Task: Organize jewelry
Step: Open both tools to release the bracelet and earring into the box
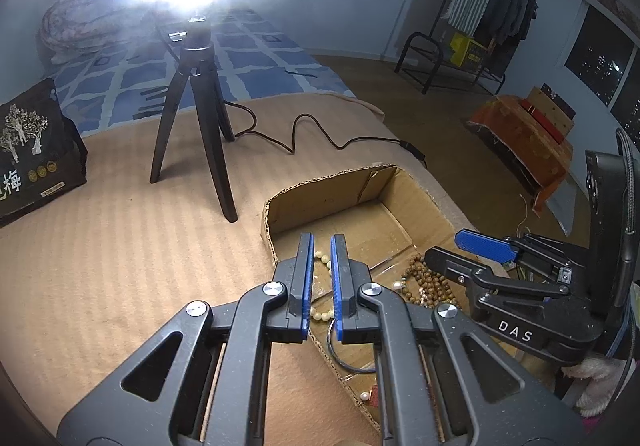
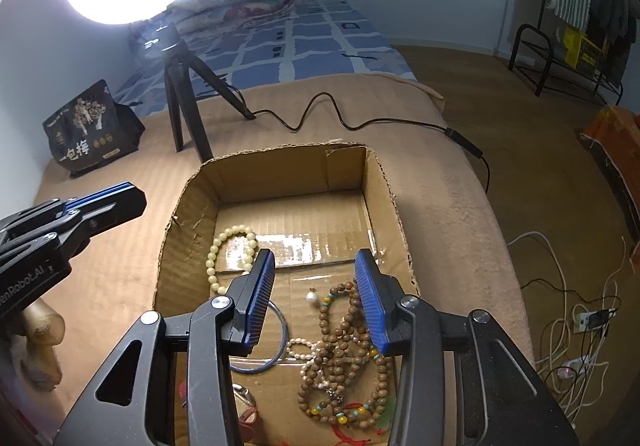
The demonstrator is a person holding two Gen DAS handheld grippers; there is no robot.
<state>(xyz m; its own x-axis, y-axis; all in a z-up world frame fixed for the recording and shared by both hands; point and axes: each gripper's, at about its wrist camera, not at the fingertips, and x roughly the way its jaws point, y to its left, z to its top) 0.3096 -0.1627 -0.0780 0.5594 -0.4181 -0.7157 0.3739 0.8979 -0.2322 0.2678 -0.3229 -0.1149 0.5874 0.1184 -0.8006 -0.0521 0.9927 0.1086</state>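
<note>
An open cardboard box [image 2: 384, 181] lies on a tan blanket and holds jewellery. Inside are a pale yellow bead bracelet [image 2: 216, 250], a blue bangle [image 2: 280, 350], a single pearl [image 2: 311, 297] and a heap of brown wooden bead strings [image 2: 344, 334]. My right gripper [image 2: 315, 258] hangs open over the heap with nothing between its pads. My left gripper [image 1: 322, 236] is shut and empty above the box's near left wall [image 1: 272, 242]. The pale beads [image 1: 322, 258] show through its narrow gap. In the left wrist view the right gripper [image 1: 445, 247] sits over the brown beads [image 1: 428, 286].
A ring light on a black tripod [image 2: 180, 101] stands behind the box, its cable [image 2: 320, 113] trailing right across the blanket. A black snack bag [image 2: 92, 125] stands at the back left. Cords and a power strip [image 2: 572, 326] lie on the floor at right.
</note>
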